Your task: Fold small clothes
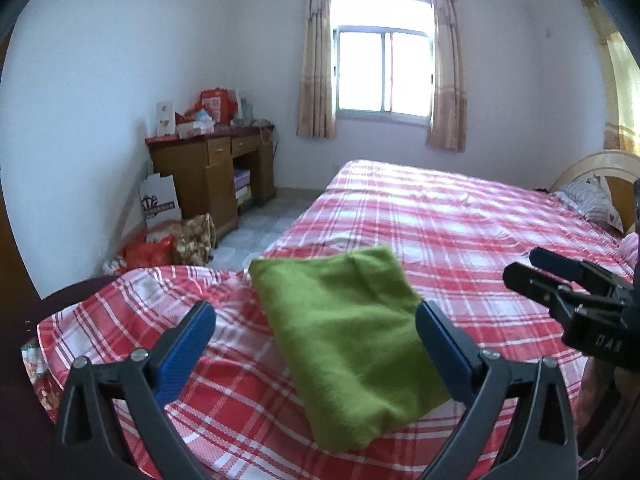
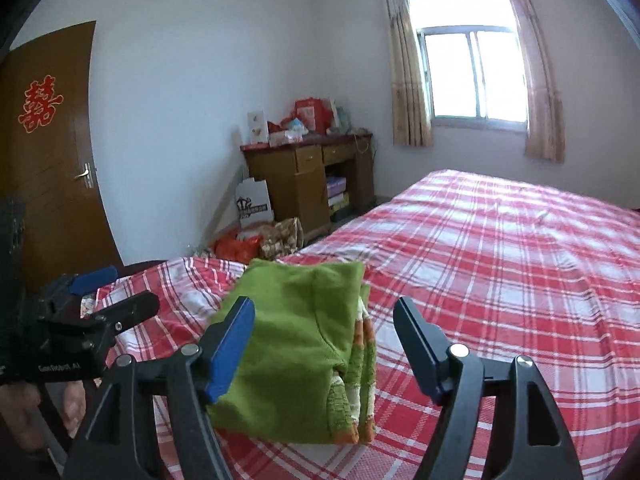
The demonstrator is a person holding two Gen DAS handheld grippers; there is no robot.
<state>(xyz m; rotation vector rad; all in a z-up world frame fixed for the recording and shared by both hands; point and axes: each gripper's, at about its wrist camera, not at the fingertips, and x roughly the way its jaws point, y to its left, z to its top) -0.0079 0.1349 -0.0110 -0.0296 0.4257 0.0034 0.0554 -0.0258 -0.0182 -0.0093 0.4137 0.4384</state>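
A folded green garment (image 1: 344, 336) lies on the red and white plaid bed sheet (image 1: 460, 220) near the foot corner. In the right wrist view the garment (image 2: 296, 344) shows striped orange and white cuffs at its right edge. My left gripper (image 1: 316, 328) is open, its blue pads on either side of the garment and above it. My right gripper (image 2: 324, 320) is open over the garment's right part. Each gripper shows in the other's view: the right one (image 1: 532, 268) at the right, the left one (image 2: 116, 292) at the left. Neither holds anything.
A wooden desk (image 1: 212, 168) with boxes and bags stands against the left wall. Bags (image 1: 168, 244) lie on the floor beside it. A curtained window (image 1: 382, 72) is at the back. A pillow and headboard (image 1: 592, 200) are at the far right. A brown door (image 2: 44, 152) is left.
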